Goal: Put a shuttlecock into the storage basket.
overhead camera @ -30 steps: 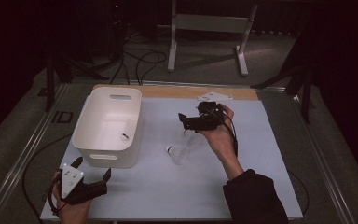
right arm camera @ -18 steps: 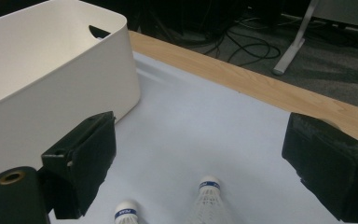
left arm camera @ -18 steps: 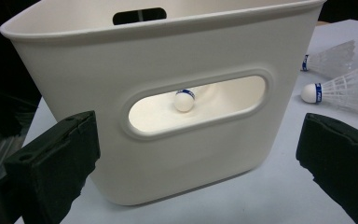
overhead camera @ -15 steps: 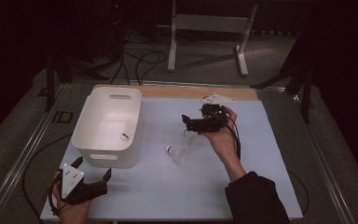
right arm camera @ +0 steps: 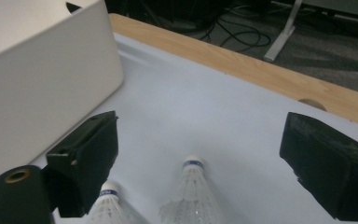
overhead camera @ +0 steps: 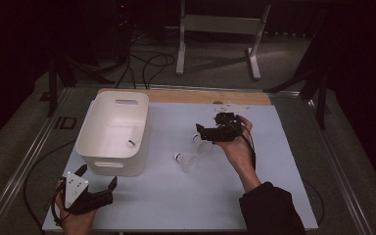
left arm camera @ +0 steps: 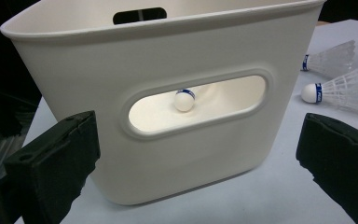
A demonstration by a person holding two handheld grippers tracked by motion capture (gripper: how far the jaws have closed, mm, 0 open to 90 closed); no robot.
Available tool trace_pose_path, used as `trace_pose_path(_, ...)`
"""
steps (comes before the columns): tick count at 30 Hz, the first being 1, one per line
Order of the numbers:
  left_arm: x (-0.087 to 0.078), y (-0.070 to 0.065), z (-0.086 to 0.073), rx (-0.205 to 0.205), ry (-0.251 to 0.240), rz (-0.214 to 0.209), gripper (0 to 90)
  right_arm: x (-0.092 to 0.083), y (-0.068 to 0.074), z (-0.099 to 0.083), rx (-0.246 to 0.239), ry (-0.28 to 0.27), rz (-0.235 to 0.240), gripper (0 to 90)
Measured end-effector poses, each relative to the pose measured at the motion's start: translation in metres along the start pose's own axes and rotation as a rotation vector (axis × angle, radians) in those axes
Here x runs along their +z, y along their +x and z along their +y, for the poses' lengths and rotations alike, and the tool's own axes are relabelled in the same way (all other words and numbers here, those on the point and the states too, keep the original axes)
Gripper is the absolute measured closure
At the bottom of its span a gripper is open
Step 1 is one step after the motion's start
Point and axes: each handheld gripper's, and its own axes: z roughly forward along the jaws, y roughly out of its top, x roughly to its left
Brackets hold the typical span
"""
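A white bin [overhead camera: 94,142] stands at the table's left, and one shuttlecock [overhead camera: 131,143] lies inside; its cork [left arm camera: 184,99] shows through the bin's handle slot [left arm camera: 144,114]. Two more shuttlecocks [overhead camera: 186,161] [overhead camera: 199,144] lie on the pale blue mat right of the bin. My right gripper [overhead camera: 200,133] hovers open just above them, jaws pointing toward the bin [right arm camera: 42,70]; the two shuttlecocks [right arm camera: 193,191] [right arm camera: 105,205] sit below and between its jaws. My left gripper [overhead camera: 98,175] rests open at the near left corner, facing the bin's near wall.
A wooden strip [overhead camera: 186,96] runs along the table's far edge, with small white bits [overhead camera: 225,104] near it. Beyond it a metal stand [overhead camera: 215,29] and cables [overhead camera: 142,63] lie on the floor. Metal rails [overhead camera: 24,161] border the table's sides.
My right gripper has drifted a little to the right and nearer, away from the bin, staying open. The left gripper and the shuttlecocks have not moved.
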Motion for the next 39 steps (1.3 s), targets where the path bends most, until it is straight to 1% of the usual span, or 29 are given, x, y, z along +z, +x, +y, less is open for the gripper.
trace_pose_path(7,0.000,0.000,0.000,0.000,-0.001,-0.001,0.0,0.002,-0.008,-0.009,0.012,0.021,-0.012,14.2)
trace_pose_path(16,0.000,0.000,0.000,0.002,0.000,0.000,0.0,0.006,-0.016,-0.021,0.007,0.046,-0.030,17.9)
trace_pose_path(18,0.000,0.000,0.000,0.001,0.000,0.001,0.0,0.007,-0.017,-0.023,-0.001,0.045,-0.039,19.9)
trace_pose_path(23,0.000,0.000,0.000,-0.001,-0.001,0.002,0.0,0.010,-0.018,-0.030,-0.008,0.058,-0.046,21.4)
trace_pose_path(32,0.000,0.000,0.000,0.002,0.000,0.001,0.0,0.017,-0.024,-0.047,0.007,0.082,-0.056,23.2)
trace_pose_path(39,0.000,0.000,0.000,0.001,0.001,0.000,0.0,0.018,-0.024,-0.052,-0.014,0.085,-0.059,26.0)
